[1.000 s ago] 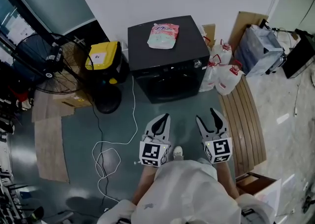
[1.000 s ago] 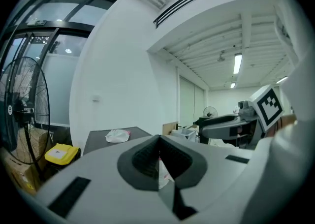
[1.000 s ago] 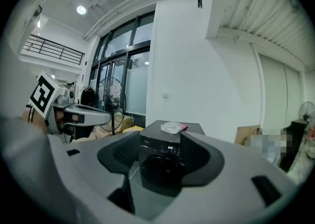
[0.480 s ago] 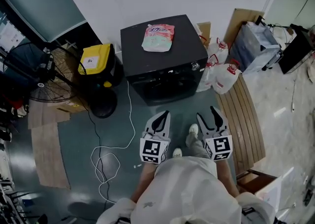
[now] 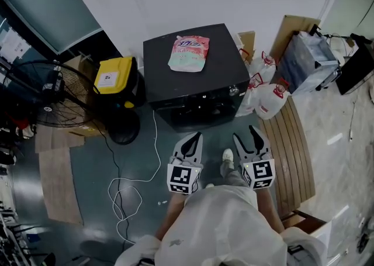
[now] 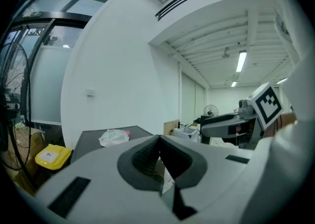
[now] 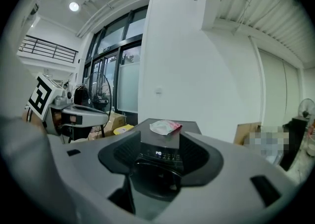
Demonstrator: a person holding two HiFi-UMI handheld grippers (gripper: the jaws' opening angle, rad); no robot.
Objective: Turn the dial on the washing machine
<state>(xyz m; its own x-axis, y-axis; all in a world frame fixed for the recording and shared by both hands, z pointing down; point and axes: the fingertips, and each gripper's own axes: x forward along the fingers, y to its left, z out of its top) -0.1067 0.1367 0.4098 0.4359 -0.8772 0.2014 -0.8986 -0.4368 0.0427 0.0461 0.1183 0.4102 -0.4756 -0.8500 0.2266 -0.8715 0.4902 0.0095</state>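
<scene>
- Washing machine (image 5: 169, 80): black front-loader at 12 o'clock from both grippers, back against the white wall, with bare floor between.
- Dial (image 5: 234, 90): small silver knob at the right end of the front panel, well apart from either gripper.
- Limits: yellow container (image 5: 114, 75) at 10 o'clock, white jugs (image 5: 272, 98) at 2 o'clock, slatted bench (image 5: 295, 142) at 3 o'clock.
- Left gripper (image 5: 193, 140): jaws clenched tip to tip, empty.
- Right gripper (image 5: 245, 136): jaws apart, empty.

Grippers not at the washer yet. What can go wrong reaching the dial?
1. The white cable loops on the floor near the person's feet: a trip risk stepping in.
2. The dial sits at the washing machine's front right corner, close to the jugs; the open right gripper might knock them.
</scene>
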